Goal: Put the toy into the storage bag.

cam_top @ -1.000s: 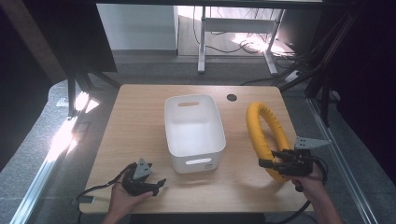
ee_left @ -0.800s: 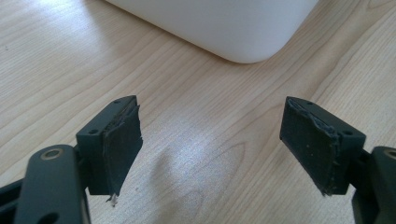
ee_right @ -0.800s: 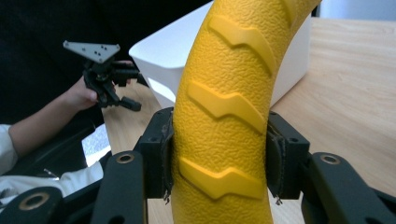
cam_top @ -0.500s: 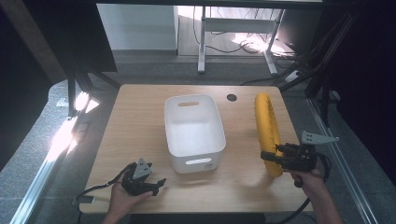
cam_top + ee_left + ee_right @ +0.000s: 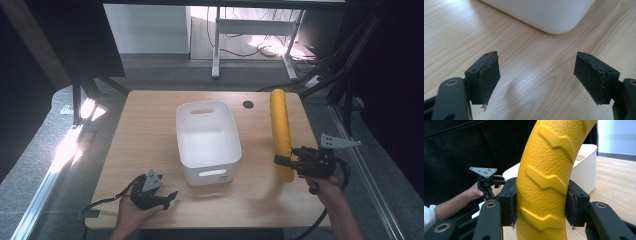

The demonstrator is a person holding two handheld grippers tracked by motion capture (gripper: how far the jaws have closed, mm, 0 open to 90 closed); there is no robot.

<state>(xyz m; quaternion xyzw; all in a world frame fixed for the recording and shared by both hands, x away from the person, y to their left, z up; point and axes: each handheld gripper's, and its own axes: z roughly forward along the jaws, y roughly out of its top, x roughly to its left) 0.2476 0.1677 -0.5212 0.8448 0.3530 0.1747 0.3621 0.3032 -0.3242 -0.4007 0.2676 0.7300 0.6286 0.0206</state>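
Gripping item: right gripper [image 5: 282, 161], jaws clamped on either side of a yellow ring [image 5: 281, 131], a tyre-shaped piece with raised zigzag treads. In the right gripper view the pads [image 5: 512, 203] press into the ring's [image 5: 544, 182] textured flanks. In the high view the ring stands on edge at the right side of the wooden table [image 5: 145, 125], seen edge-on as a long yellow bar; its lower end appears lifted off the tabletop, though the angle leaves that uncertain.

Idle item: left gripper [image 5: 167, 196], near the table's front left edge, held in a hand [image 5: 131, 212]. Jaws spread wide with nothing between them; in the left gripper view bare wood shows between the pads [image 5: 489, 80].

Container: white bin [image 5: 207, 142], handle slots at both short ends, mid-table between the two grippers, apart from the ring. Its rounded corner [image 5: 554, 15] lies just ahead of the left gripper.
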